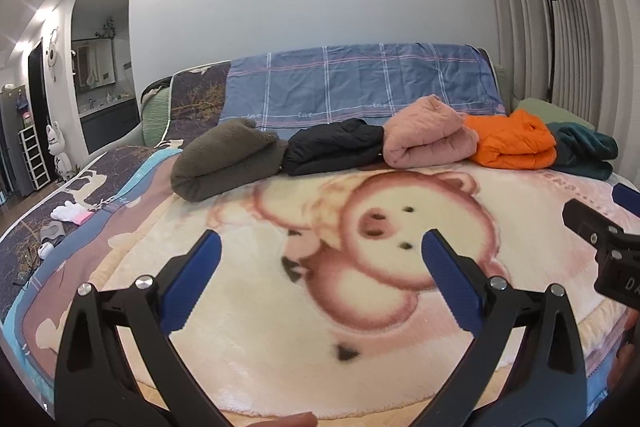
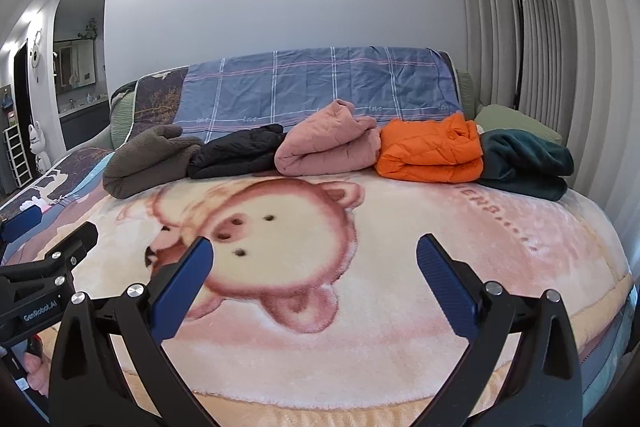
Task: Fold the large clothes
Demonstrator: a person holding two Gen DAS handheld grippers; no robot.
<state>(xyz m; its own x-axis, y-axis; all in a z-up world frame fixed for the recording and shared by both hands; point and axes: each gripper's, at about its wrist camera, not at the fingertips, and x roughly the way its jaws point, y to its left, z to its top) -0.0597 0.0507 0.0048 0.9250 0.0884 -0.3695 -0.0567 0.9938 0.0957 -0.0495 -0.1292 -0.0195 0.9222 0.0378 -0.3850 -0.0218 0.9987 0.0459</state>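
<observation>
Several folded garments lie in a row at the far side of the bed: an olive fleece (image 1: 226, 157) (image 2: 150, 159), a black jacket (image 1: 334, 151) (image 2: 236, 153), a pink quilted one (image 1: 430, 139) (image 2: 328, 147), an orange puffer (image 1: 512, 143) (image 2: 430, 151) and a dark teal fleece (image 1: 584, 151) (image 2: 524, 163). My left gripper (image 1: 318, 239) hovers open over the pig-print blanket (image 1: 280, 327), holding nothing. My right gripper (image 2: 314, 245) is open too, above the same blanket (image 2: 400, 287), well short of the clothes. Each gripper shows at the edge of the other's view.
A blue plaid sheet (image 1: 360, 83) covers the headboard. White gloves and small items (image 1: 70, 213) lie on the bed's left part. A black floor lamp (image 2: 516, 27) and pleated curtains stand at right. A green pillow (image 2: 516, 119) sits behind the teal fleece.
</observation>
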